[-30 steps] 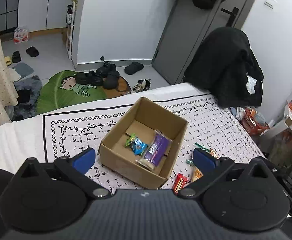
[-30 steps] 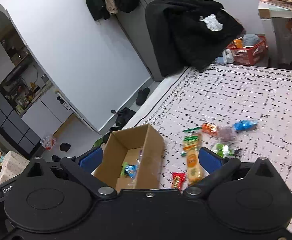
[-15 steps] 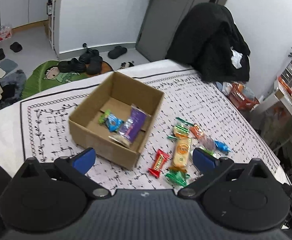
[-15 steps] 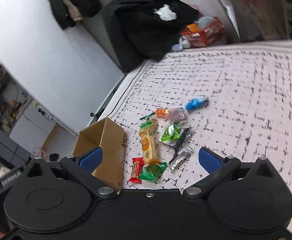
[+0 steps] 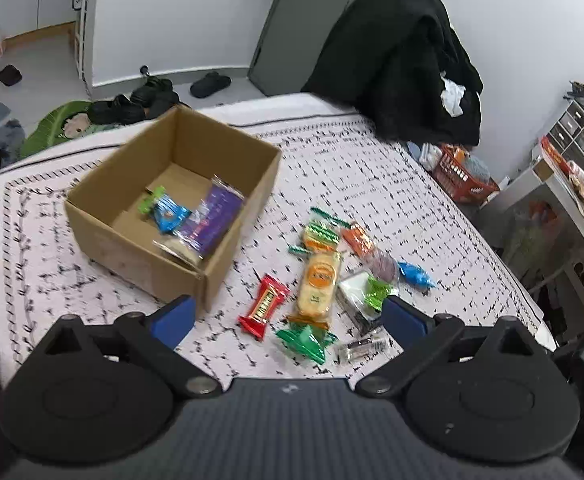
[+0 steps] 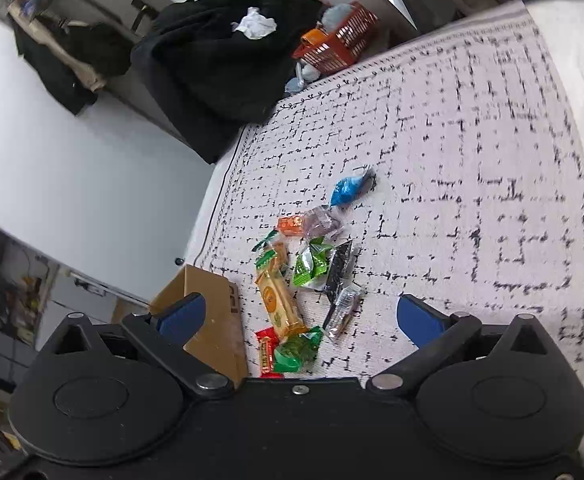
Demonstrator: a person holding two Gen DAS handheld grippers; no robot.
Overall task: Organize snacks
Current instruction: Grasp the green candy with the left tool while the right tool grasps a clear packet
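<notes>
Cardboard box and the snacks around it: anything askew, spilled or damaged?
Nothing looks damaged. The cardboard box stands upright, holding a purple packet propped against its wall. The other snacks, including the red bar, lie scattered on the patterned cloth, unsorted.

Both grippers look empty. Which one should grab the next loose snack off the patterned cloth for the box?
Probably the left gripper: open, with the red wrapped candy bar just ahead between its fingers, beside the brown cardboard box. The right gripper, also open, sees only a corner of the box.
</notes>
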